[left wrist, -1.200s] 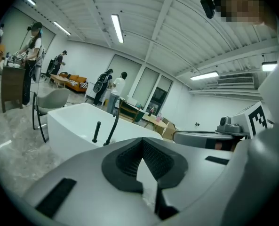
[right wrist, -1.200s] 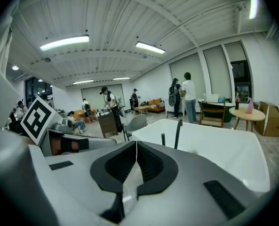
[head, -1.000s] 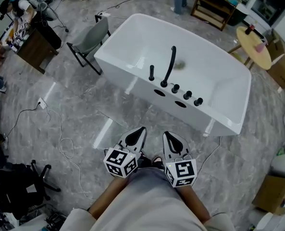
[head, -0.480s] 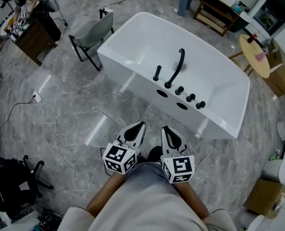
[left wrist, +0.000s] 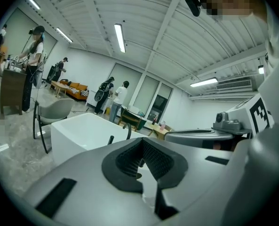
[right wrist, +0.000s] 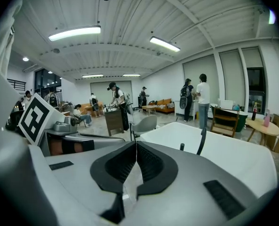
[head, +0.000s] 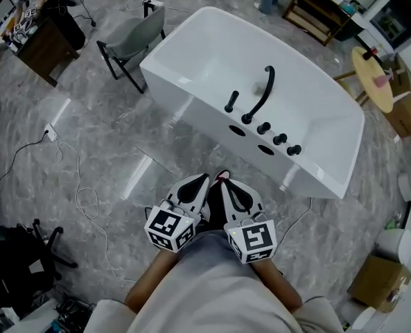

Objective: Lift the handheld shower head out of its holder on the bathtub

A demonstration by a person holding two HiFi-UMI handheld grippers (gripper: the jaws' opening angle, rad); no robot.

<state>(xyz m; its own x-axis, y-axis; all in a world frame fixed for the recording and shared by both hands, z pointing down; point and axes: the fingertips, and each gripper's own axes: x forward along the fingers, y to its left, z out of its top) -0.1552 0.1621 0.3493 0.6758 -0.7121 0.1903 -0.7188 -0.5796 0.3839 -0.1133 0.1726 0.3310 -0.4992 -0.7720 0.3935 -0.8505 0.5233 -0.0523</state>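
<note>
The white bathtub (head: 191, 40) stands ahead on the grey marble floor. On its near rim a short black upright shower head (head: 231, 101) sits in its holder, left of the tall curved black spout (head: 262, 92) and three black knobs (head: 280, 139). My left gripper (head: 198, 181) and right gripper (head: 226, 183) are side by side, well short of the tub, both shut and empty. In the left gripper view the shut gripper (left wrist: 142, 142) points at the shower head (left wrist: 111, 139). In the right gripper view the shut gripper (right wrist: 136, 145) has the shower head (right wrist: 181, 147) to its right.
A grey chair (head: 132, 40) stands at the tub's left end and a round wooden table (head: 371, 75) at its right. A cable (head: 80, 193) lies on the floor at left. A cardboard box (head: 375, 286) sits at lower right. People stand in the background.
Both grippers have moved forward toward the tub and stayed shut. The right gripper's tip has leaned in closer to the left one.
</note>
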